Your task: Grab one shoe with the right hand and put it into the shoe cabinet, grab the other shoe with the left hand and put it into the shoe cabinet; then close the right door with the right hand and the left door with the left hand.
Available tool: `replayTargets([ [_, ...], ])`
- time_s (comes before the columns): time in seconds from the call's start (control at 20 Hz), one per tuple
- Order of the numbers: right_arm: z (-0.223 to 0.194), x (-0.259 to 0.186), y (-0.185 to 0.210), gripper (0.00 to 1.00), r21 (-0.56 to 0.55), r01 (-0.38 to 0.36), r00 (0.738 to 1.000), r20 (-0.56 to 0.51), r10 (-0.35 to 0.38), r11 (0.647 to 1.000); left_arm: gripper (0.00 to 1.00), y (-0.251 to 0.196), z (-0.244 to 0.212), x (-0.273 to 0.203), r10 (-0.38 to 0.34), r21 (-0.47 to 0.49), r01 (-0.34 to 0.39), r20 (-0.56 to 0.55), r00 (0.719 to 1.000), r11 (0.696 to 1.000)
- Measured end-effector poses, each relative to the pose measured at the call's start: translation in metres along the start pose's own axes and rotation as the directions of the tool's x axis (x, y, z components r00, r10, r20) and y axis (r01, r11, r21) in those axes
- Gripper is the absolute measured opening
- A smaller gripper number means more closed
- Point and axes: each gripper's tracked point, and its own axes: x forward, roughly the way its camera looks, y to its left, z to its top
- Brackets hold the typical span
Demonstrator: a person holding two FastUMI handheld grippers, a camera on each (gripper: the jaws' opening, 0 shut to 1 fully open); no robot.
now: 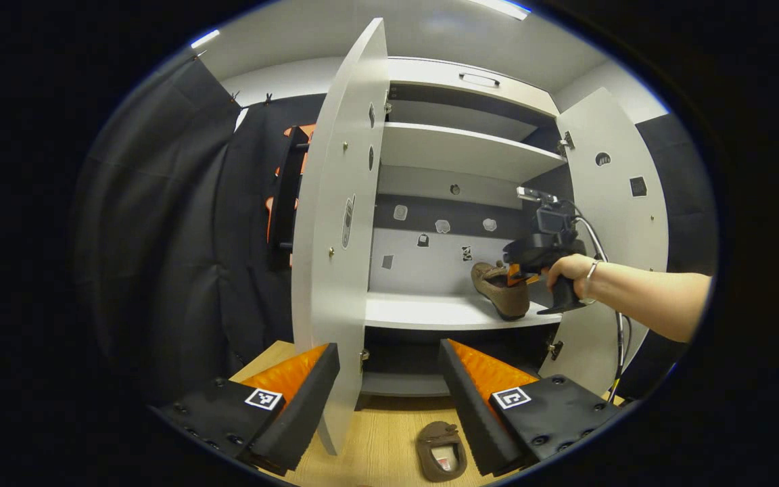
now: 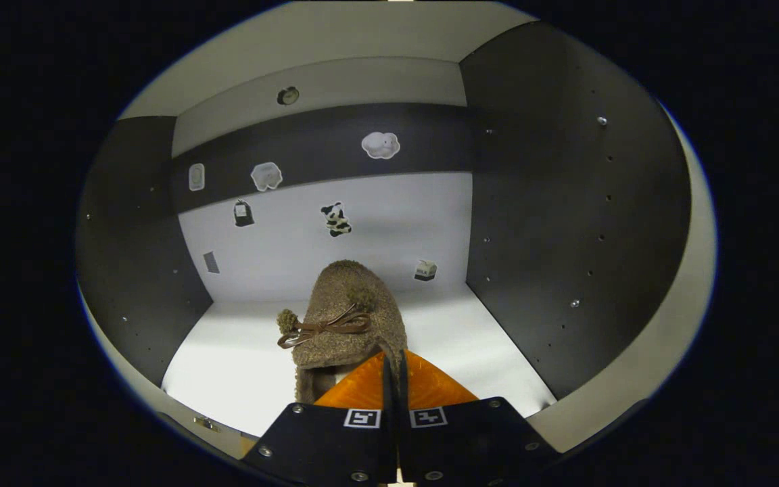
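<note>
A brown fuzzy shoe (image 2: 345,318) with a small bow lies toe-first on the white middle shelf (image 2: 241,352) of the shoe cabinet. My right gripper (image 2: 393,368) is shut on the shoe's heel rim. In the left gripper view a hand holds that right gripper (image 1: 521,270) at the shelf (image 1: 430,311), with the shoe (image 1: 501,291) tilted at the shelf's right end. The second brown shoe (image 1: 441,451) lies on the wooden floor in front of the cabinet. Above it, my left gripper (image 1: 389,399) stands open with nothing between its fingers.
Both cabinet doors stand open: the left door (image 1: 335,237) swings out toward me and the right door (image 1: 616,223) sits behind the person's forearm (image 1: 646,297). An upper shelf (image 1: 457,149) is bare. Dark side walls (image 2: 565,223) bound the compartment; a cable (image 1: 619,325) hangs below the wrist.
</note>
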Motion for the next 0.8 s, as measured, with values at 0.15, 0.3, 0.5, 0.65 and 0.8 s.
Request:
replayTargets([
  [0.15,0.008,0.006,0.002,0.11,0.008,0.000,1.000,0.019,0.000,1.000,0.97,-0.004,-0.001,0.002,-0.008,0.006,0.008,-0.001,1.000,1.000],
  [0.3,0.021,-0.011,0.003,0.19,-0.013,-0.012,0.997,0.072,0.013,1.000,0.97,-0.007,-0.005,0.004,-0.013,0.004,0.013,-0.014,1.000,1.000],
  [0.5,0.030,-0.051,0.004,0.40,-0.044,-0.037,0.988,0.149,0.044,0.998,0.97,-0.014,-0.006,0.006,-0.028,-0.011,0.028,-0.021,0.999,1.000],
  [0.65,0.035,-0.092,0.000,0.61,-0.050,-0.056,0.976,0.210,0.065,0.997,0.97,-0.016,-0.006,0.008,-0.029,-0.003,0.029,-0.019,0.999,1.000],
  [0.8,0.032,-0.132,-0.003,0.75,-0.065,-0.074,0.964,0.250,0.088,0.995,0.97,-0.021,-0.010,0.009,-0.034,-0.006,0.033,-0.026,0.999,0.999],
])
